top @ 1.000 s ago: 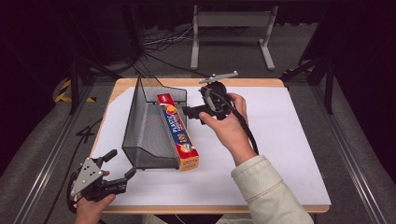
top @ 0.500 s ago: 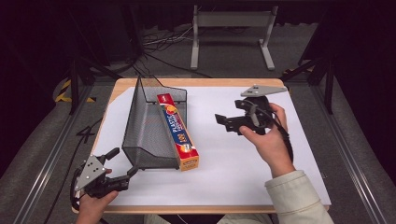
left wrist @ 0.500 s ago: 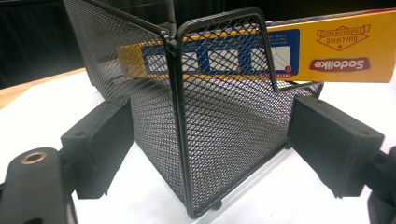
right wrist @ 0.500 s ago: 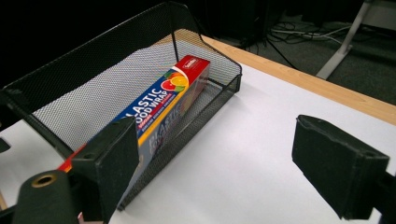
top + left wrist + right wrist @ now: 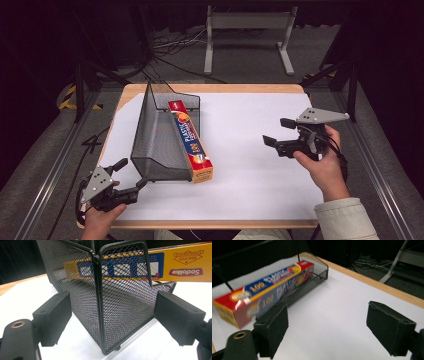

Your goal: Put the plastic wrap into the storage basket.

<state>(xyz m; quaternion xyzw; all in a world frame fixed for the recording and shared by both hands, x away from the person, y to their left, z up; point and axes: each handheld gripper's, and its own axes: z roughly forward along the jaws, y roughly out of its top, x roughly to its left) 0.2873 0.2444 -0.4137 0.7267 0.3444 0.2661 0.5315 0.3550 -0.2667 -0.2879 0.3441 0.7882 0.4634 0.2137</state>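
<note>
A long plastic-wrap box [image 5: 190, 140], red, blue and yellow, lies in a black wire-mesh tray [image 5: 160, 135] on the left half of the white table, its near end sticking out past the tray's front. My left gripper [image 5: 131, 176] is open at the table's front left corner, its jaws pointing at the tray's near corner [image 5: 100, 302]. My right gripper [image 5: 277, 134] is open and empty at the right, held above the table and facing left toward the wrap box [image 5: 265, 291].
The white sheet [image 5: 250, 165] covers a wooden table with its edge [image 5: 210, 88] showing at the back. A metal stand [image 5: 247, 35] and cables lie on the floor beyond. Open surface stretches between the tray and my right gripper.
My right gripper has drawn away from the box to the right side of the table, empty. The left gripper has barely moved.
</note>
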